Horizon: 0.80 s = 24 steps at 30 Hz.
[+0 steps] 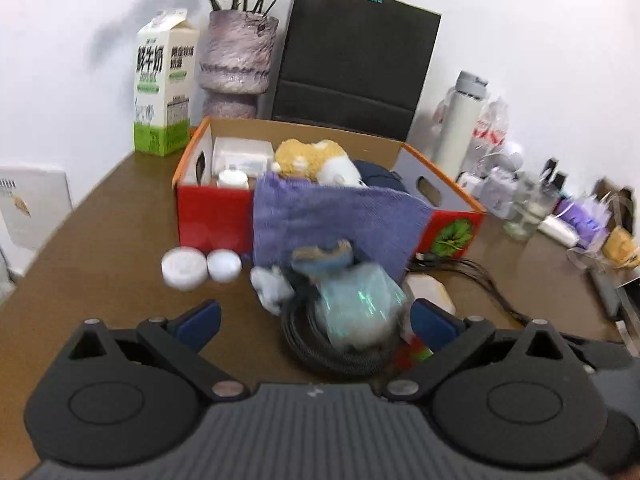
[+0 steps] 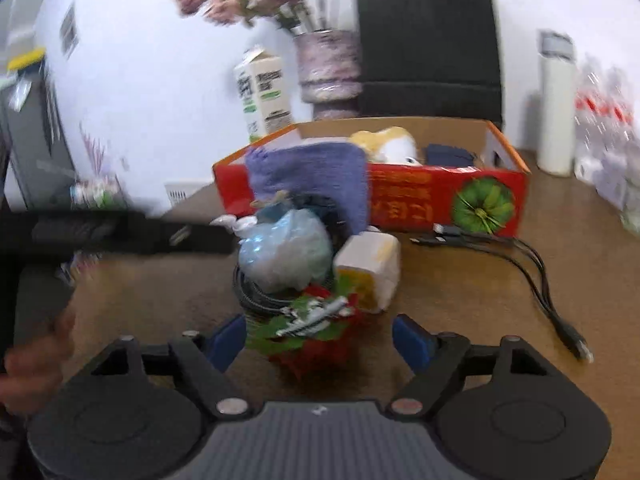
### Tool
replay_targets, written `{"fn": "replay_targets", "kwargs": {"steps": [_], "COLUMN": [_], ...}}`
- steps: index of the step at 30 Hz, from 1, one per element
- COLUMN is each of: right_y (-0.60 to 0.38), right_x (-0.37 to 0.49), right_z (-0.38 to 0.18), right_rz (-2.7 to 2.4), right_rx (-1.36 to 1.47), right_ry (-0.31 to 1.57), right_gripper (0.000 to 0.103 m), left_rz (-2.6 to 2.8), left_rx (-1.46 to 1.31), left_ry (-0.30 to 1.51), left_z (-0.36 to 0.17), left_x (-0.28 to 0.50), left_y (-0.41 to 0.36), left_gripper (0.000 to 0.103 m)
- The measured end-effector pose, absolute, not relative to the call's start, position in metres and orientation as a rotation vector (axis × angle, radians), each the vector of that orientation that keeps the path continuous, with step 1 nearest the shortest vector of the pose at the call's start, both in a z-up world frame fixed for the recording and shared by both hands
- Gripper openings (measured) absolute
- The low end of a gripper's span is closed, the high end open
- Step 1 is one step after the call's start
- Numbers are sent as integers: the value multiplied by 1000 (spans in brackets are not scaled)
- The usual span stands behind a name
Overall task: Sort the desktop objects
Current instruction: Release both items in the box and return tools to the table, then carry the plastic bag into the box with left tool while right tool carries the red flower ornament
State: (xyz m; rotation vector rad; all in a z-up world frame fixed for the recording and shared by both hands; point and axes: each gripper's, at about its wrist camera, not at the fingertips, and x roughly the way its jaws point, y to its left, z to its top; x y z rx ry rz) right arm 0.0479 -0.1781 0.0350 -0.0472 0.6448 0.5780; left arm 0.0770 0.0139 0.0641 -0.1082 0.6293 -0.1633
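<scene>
Both grippers hang spread apart and empty above the brown desk [image 1: 120, 216], aimed at a small heap in front of the red cardboard box [image 1: 212, 216], probably so either can pick from it. The left gripper [image 1: 316, 320] faces a crinkly, translucent plastic bag [image 1: 360, 300] sitting on a coiled black cable [image 1: 320, 348]. The right gripper [image 2: 320, 340] frames a red and green packet [image 2: 316, 328], glossy and crumpled, just beside a squarish white and yellow block [image 2: 368, 268]. A soft purple cloth [image 1: 328, 216] drapes over the box's front wall; a fuzzy yellow plush [image 1: 312, 156] already lies inside. Two round white lids [image 1: 200, 266] sit near the box's left corner.
</scene>
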Motion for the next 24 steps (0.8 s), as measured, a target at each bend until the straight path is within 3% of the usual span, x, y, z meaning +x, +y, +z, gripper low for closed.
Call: {"fn": "replay_targets", "kwargs": {"steps": [6, 8, 10, 13, 24], "right_y": [-172, -174, -174, -175, -204], "right_x": [55, 58, 59, 57, 47], "right_z": [33, 29, 25, 25, 71], "right_rz": [581, 572, 571, 565, 559], "right_rx": [-53, -58, -77, -88, 9], "right_ry": [656, 675, 694, 682, 565], "right_gripper": [67, 57, 49, 40, 36], "left_rz": [-219, -238, -236, -213, -244], "left_rx": [-110, -88, -59, -70, -220], "left_ry": [687, 691, 711, 713, 524], "left_z": [58, 51, 42, 38, 106], "left_x": [106, 108, 110, 108, 54], "left_y": [-7, -17, -24, -22, 22], "left_gripper": [100, 86, 54, 42, 39]}}
